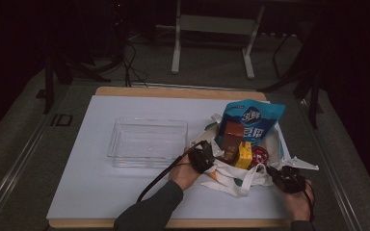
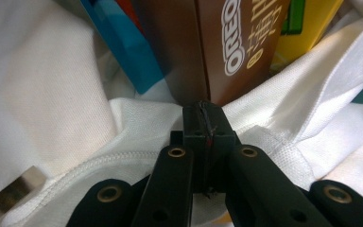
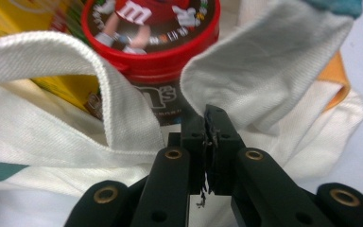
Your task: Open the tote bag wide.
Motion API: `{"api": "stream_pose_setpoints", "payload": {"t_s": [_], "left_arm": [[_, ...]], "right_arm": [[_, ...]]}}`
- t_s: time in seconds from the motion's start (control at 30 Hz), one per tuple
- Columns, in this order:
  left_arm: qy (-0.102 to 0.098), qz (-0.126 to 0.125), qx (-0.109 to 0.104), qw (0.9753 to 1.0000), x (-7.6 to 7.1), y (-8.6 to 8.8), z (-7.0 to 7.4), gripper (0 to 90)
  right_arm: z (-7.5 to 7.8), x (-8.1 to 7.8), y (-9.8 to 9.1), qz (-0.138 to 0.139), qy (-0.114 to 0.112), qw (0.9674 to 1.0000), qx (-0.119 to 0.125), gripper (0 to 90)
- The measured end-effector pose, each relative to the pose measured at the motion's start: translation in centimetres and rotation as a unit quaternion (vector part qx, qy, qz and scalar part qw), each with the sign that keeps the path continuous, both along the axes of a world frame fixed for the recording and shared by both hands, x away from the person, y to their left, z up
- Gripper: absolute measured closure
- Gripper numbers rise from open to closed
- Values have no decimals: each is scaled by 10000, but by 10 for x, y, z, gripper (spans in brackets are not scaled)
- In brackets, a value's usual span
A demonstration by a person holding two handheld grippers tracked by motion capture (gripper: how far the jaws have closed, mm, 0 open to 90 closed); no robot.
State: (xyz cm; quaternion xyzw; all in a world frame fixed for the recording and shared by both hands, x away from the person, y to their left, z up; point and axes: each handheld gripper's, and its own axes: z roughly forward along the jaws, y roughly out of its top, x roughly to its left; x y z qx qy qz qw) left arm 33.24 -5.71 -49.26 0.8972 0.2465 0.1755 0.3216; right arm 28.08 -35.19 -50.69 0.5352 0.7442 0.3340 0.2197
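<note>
A white tote bag (image 1: 231, 180) lies open on the mat at the right. It holds a blue snack bag (image 1: 253, 118), a brown Oreo box (image 1: 231, 139), a yellow box (image 1: 244, 155) and a red M&M's tub (image 1: 259, 155). My left gripper (image 1: 207, 156) is at the bag's left rim. In the left gripper view its jaws (image 2: 203, 111) are shut on the white rim just below the Oreo box (image 2: 231, 42). My right gripper (image 1: 274, 173) is at the bag's right rim. It (image 3: 210, 118) is shut on the cloth beside a handle strap (image 3: 118, 109), in front of the M&M's tub (image 3: 151, 28).
A clear plastic tray (image 1: 147, 142) stands empty on the white mat (image 1: 101, 183), left of the bag. The mat covers a wooden tabletop (image 1: 173, 91). Beyond the table's far edge are frame legs and cables on the floor.
</note>
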Motion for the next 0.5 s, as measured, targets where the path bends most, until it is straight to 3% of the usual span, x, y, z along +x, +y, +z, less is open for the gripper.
{"api": "stream_pose_setpoints", "payload": {"t_s": [0.13,0.3,0.5], "left_arm": [[78,11,-74,9999,2,1,0,900],[46,10,-104,9999,1,2,1,896],[-63,-89,-437,9990,-2,14,16,806]], "right_arm": [[-4,0,-3,-34,-32,9999,150,870],[-7,-7,-10,-259,-75,9977,630,848],[8,-15,-16,-201,-141,9975,662,655]]}}
